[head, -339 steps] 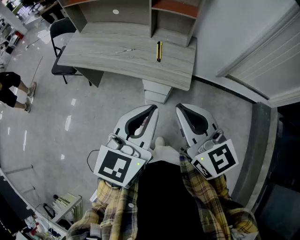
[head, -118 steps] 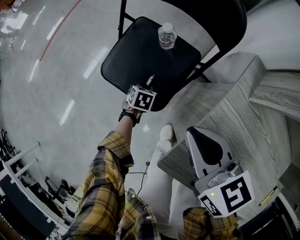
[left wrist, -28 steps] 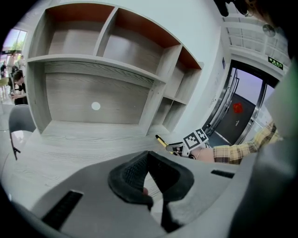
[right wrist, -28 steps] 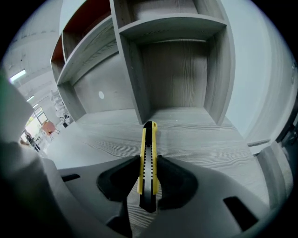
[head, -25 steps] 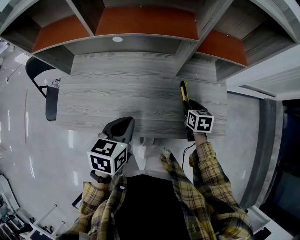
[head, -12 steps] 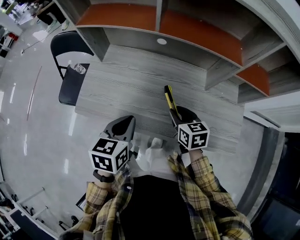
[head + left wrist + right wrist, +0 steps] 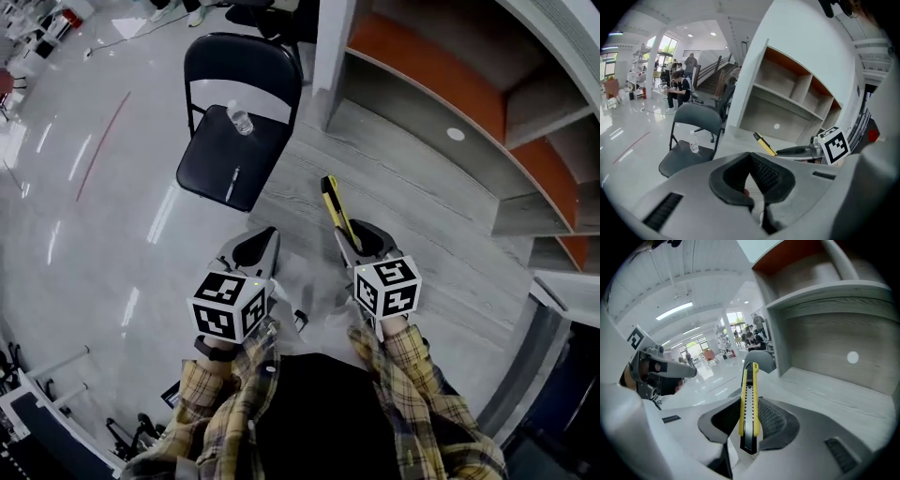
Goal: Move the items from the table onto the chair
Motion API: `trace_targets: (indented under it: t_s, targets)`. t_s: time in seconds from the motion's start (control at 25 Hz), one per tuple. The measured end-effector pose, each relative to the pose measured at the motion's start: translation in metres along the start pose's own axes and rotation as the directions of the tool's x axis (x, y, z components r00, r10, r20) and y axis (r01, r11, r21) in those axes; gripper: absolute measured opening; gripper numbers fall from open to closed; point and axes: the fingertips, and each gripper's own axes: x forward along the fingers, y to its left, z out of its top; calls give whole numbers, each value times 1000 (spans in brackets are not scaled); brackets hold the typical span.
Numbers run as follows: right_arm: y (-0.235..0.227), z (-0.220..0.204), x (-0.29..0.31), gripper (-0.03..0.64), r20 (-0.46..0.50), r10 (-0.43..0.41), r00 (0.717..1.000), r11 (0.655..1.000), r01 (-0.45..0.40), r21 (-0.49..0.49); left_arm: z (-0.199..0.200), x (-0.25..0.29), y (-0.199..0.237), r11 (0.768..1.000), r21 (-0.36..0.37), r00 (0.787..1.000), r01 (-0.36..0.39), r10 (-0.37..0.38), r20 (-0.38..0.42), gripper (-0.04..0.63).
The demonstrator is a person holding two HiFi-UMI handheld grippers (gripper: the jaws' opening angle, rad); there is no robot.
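**Setting.** We look steeply down on a glossy pale floor (image 7: 84,216). A grey wood-grain table (image 7: 422,197) crosses the right half of the head view. A shelf unit with orange-lined compartments (image 7: 441,80) stands on its far side.

**Chair.** A black folding chair (image 7: 202,167) stands on the floor just beyond the table's left end, its backrest on the far side of the seat.

**Person.** We see plaid sleeves (image 7: 216,412) at the bottom of the head view, one behind each gripper.

**Grippers.** The left gripper (image 7: 263,236) is held over the floor near the table's edge. Its own view shows the jaws pressed together with nothing between them. The right gripper (image 7: 349,234) is held beside it, over the table's near edge, the two apart. Its jaws pinch a yellow-and-black utility knife (image 7: 335,208) by the rear part of its body. Each gripper carries a cube with square markers at its back end.

**Task items.** The utility knife stands on edge between the ribbed pads. Most of its length juts forward past the jaw tips, pointing roughly toward the chair, and it is clear of the table top. A clear plastic water bottle (image 7: 240,119) stands upright on the chair seat, toward the backrest. A slim pale item (image 7: 232,181) lies on the seat nearer the front edge, apart from the bottle; we cannot tell what it is.
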Motion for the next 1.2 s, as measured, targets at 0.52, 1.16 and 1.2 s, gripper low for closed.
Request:
trace_targets:
  t_s: [0.52, 1.16, 1.2]
  targets:
    - [191, 59, 253, 127, -58, 197, 979, 980, -194, 47, 4, -48, 266, 980, -118, 987, -159, 155, -41, 5]
    - [148, -62, 499, 127, -266, -10, 964, 983, 58, 173, -100, 38, 405, 936, -299, 979, -185, 148, -141, 5]
    - [142, -71, 511, 127, -279, -22, 960, 982, 73, 174, -109, 41, 410, 933, -307, 978, -186, 146, -149, 5]
